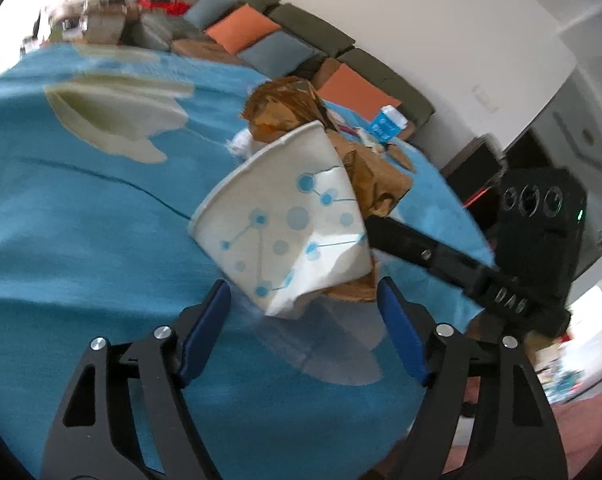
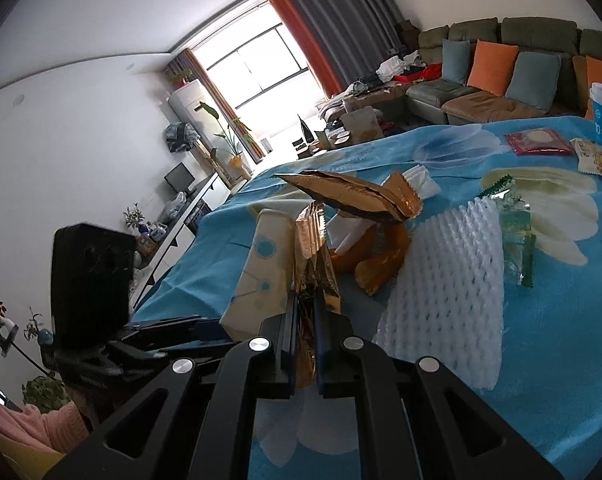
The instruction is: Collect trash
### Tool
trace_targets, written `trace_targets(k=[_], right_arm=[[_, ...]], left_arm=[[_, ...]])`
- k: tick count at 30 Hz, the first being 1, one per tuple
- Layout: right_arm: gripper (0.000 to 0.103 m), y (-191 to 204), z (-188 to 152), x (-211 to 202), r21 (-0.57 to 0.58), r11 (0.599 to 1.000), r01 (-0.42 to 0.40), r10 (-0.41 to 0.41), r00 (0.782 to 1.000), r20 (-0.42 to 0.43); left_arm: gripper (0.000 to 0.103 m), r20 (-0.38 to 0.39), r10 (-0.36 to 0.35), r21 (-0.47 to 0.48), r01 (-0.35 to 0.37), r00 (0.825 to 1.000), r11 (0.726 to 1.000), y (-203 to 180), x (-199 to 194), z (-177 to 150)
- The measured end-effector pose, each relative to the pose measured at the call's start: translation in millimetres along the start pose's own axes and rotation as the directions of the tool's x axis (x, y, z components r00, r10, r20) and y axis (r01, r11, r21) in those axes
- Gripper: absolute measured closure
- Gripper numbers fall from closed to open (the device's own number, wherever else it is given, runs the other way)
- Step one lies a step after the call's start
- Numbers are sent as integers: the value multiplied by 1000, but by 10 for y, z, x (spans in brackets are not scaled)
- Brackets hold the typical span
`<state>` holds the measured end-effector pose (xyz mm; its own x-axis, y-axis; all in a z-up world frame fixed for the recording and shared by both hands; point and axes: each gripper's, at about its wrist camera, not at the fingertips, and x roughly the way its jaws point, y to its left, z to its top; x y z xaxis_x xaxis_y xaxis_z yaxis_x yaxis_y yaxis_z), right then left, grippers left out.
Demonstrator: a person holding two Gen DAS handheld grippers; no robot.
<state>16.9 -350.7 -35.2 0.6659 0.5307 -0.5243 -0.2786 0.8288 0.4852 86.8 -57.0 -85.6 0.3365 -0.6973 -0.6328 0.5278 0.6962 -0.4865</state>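
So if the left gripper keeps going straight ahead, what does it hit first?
Most likely the crushed paper cup, lying just ahead of the open left gripper, with the brown paper bag behind it. Depth is hard to judge.

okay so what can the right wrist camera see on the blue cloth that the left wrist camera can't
Only the right wrist view shows the white foam net, the green wrapper, the red packet and the right gripper shut on the gold wrapper. Only the left wrist view shows the left gripper open below the paper cup. Both show the cup, the gold wrapper and the blue floral cloth.
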Motion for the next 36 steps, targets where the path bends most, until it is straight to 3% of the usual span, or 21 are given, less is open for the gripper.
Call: trace_targets(k=[6, 13, 20, 22, 23, 24, 29, 32, 33, 36], right_arm=[[97, 10, 26, 21, -9, 1000, -19, 19, 1000, -14], [97, 196, 43, 43, -59, 993, -99, 98, 995, -24], [97, 279, 61, 98, -75, 980, -184, 180, 982, -52], [97, 294, 65, 127, -79, 979, -186, 182, 982, -59], [97, 289, 63, 139, -76, 979, -189, 184, 981, -62], [97, 282, 63, 151, -71, 979, -192, 187, 980, -65], [97, 320, 43, 181, -72, 980, -185, 181, 981, -67], [97, 350, 60, 189, -76, 982, -175, 170, 983, -62], [97, 356, 72, 178, -75, 983, -170, 166, 984, -56], [97, 384, 110, 178, -74, 984, -165, 162, 986, -45]], left_arm=[[29, 53, 82, 27, -83, 995, 996, 35, -179, 20], [28, 127, 78, 144, -96, 989, 985, -201, -438, 68], [28, 111, 110, 74, -119, 988, 990, -30, -583, 23], [35, 105, 101, 43, -106, 989, 993, 54, -632, -10], [49, 95, 88, 28, -91, 992, 995, 101, -641, -32], [54, 73, 69, 1, -69, 995, 998, 170, -637, -43], [54, 71, 32, -82, -26, 997, 996, 361, -658, -108], [61, 80, 10, -101, -2, 997, 995, 402, -665, -94], [69, 83, 6, -100, 2, 997, 995, 400, -676, -99], [73, 89, 9, -88, -1, 996, 996, 372, -696, -111]])
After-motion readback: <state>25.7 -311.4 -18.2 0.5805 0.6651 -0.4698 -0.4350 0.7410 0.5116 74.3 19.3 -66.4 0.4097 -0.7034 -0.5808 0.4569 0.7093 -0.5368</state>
